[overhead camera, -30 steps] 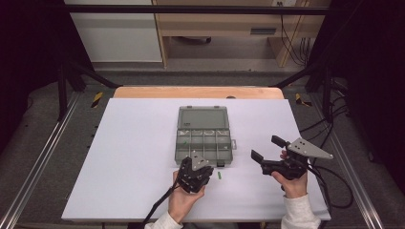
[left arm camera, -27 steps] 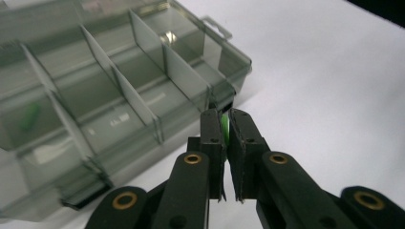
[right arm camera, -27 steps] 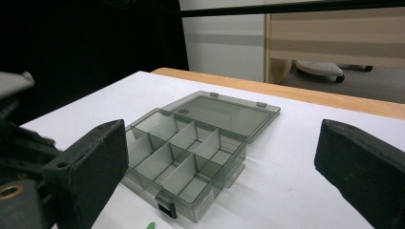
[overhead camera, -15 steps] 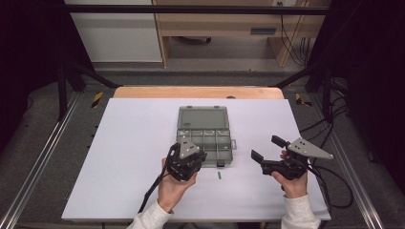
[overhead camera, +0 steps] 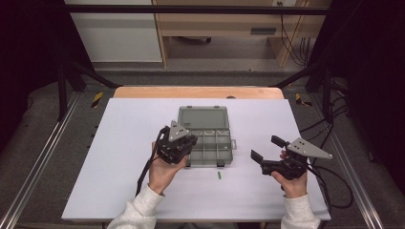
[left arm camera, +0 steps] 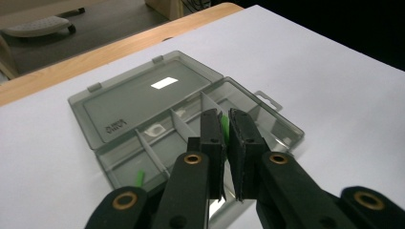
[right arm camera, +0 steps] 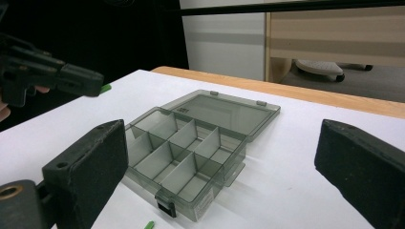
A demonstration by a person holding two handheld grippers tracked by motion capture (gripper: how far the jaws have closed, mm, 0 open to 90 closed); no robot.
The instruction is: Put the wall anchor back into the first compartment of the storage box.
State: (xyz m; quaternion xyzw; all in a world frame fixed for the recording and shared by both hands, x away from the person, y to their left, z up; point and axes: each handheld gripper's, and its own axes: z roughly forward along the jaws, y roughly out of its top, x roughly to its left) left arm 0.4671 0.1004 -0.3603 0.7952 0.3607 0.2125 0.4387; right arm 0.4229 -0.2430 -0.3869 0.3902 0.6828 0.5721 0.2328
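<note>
- High view: the left gripper [overhead camera: 177, 143] hangs over the near-left corner of the open organizer box [overhead camera: 205, 138], its jaws closed on a small green piece too small to make out here. The right gripper [overhead camera: 267, 155] rests well to the right with its jaws wide and empty. A second green piece [overhead camera: 219, 175] lies on the white table [overhead camera: 119, 143] just in front of the box. Letting go from here could send the held piece over a divider, or out onto the table.
- Left gripper view: the green piece [left arm camera: 224, 128] sits pinched between the pads, only a sliver showing. With so thin a hold, it could slip or twist. Another green piece [left arm camera: 139, 178] lies in a near compartment.
- Right gripper view: the compartments look shallow, so a dropped piece may bounce out. The stray piece [right arm camera: 149, 224] could be overlooked.
</note>
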